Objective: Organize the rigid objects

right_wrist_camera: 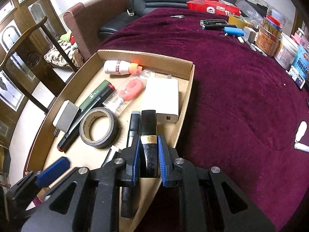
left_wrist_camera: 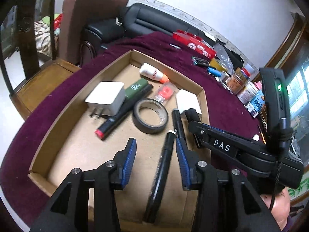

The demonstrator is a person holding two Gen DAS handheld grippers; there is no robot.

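Note:
A cardboard tray (left_wrist_camera: 58,114) on the maroon cloth holds a white charger (left_wrist_camera: 106,98), a green tube (left_wrist_camera: 135,89), a black marker with a red end (left_wrist_camera: 115,121), a tape roll (left_wrist_camera: 150,116), a white bottle (left_wrist_camera: 152,73), a white power bank (right_wrist_camera: 162,98) and black pens. My left gripper (left_wrist_camera: 155,147) is open above the tray, with a black pen (left_wrist_camera: 161,174) lying between its fingers. My right gripper (right_wrist_camera: 148,150) is shut on a black bar with a gold band (right_wrist_camera: 148,135), held over the tray's right side; it shows in the left wrist view (left_wrist_camera: 193,116).
The tray's rim also shows in the right wrist view (right_wrist_camera: 185,104). At the table's far right stand a red box (right_wrist_camera: 212,7), markers (right_wrist_camera: 212,24), a blue case (right_wrist_camera: 232,31), jars and cartons (right_wrist_camera: 268,38). Two white items (right_wrist_camera: 301,131) lie at the right edge. Chairs and a sofa stand behind.

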